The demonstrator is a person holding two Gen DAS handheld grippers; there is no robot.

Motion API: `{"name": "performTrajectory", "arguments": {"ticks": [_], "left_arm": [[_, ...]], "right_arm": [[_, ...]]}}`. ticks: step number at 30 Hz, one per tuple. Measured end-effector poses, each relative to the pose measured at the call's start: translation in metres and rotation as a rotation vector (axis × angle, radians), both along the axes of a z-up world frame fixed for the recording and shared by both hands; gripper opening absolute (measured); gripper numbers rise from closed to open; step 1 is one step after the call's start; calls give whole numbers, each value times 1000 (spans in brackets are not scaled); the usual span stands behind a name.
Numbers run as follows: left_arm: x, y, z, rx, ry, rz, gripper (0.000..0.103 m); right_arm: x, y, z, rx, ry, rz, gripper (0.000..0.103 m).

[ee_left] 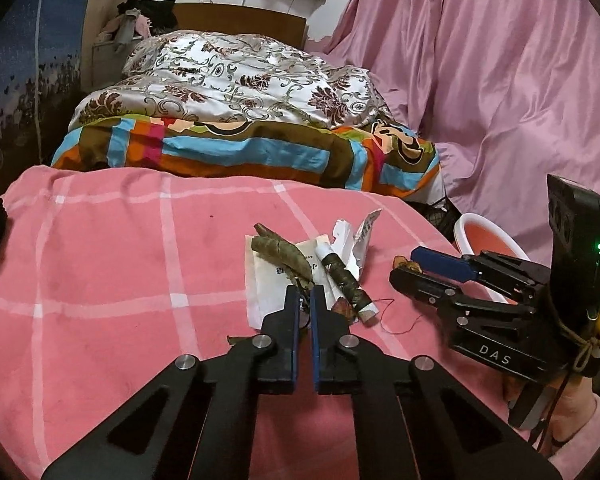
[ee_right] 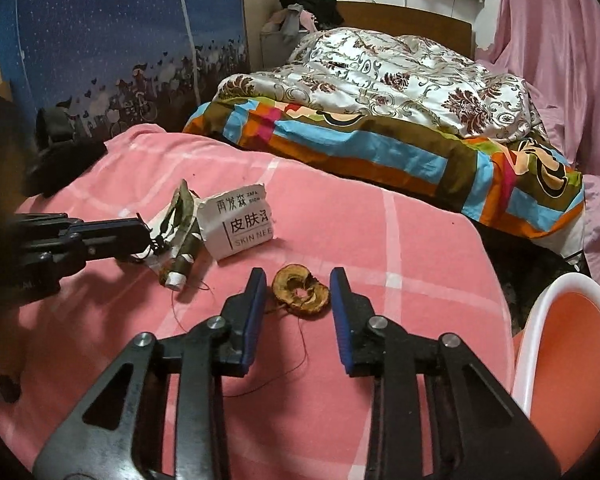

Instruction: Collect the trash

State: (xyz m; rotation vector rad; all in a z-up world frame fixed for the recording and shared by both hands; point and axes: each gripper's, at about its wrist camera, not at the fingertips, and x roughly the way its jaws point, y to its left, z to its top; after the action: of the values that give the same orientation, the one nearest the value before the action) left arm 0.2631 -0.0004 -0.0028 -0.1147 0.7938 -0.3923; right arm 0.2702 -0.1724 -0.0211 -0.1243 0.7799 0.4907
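Note:
Trash lies on a pink checked blanket [ee_left: 100,260]: rolled dried leaves [ee_left: 284,258], a paper-and-leaf roll [ee_left: 346,280], white paper scraps [ee_left: 260,280] and a torn white box piece with print [ee_right: 240,222]. My left gripper [ee_left: 305,294] is nearly shut at the near end of the leaf pile; whether it pinches a leaf stem I cannot tell. My right gripper [ee_right: 299,280] is open, its fingers on either side of a brown dried fruit ring [ee_right: 300,292] lying on the blanket. It also shows in the left wrist view [ee_left: 404,268].
A white-rimmed pink bin [ee_right: 564,352] stands at the blanket's right edge, also seen in the left wrist view [ee_left: 484,240]. A bed with a patterned quilt [ee_left: 240,80] lies beyond. Pink cloth [ee_left: 500,80] hangs at the right. A thin thread [ee_right: 296,356] lies on the blanket.

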Motion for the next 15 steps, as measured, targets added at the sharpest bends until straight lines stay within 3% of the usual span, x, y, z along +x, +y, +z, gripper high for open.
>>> {"name": "performTrajectory", "arguments": {"ticks": [5, 11, 15], "left_arm": [[-5, -2, 3, 8, -19, 3, 0], [-21, -1, 9, 5, -47, 8, 0], [-37, 0, 14, 2, -78, 9, 0]], "right_arm": [[-3, -11, 3, 59, 0, -10, 39], [-19, -33, 20, 183, -63, -30, 39], [-33, -43, 28, 205, -111, -45, 39]]}}
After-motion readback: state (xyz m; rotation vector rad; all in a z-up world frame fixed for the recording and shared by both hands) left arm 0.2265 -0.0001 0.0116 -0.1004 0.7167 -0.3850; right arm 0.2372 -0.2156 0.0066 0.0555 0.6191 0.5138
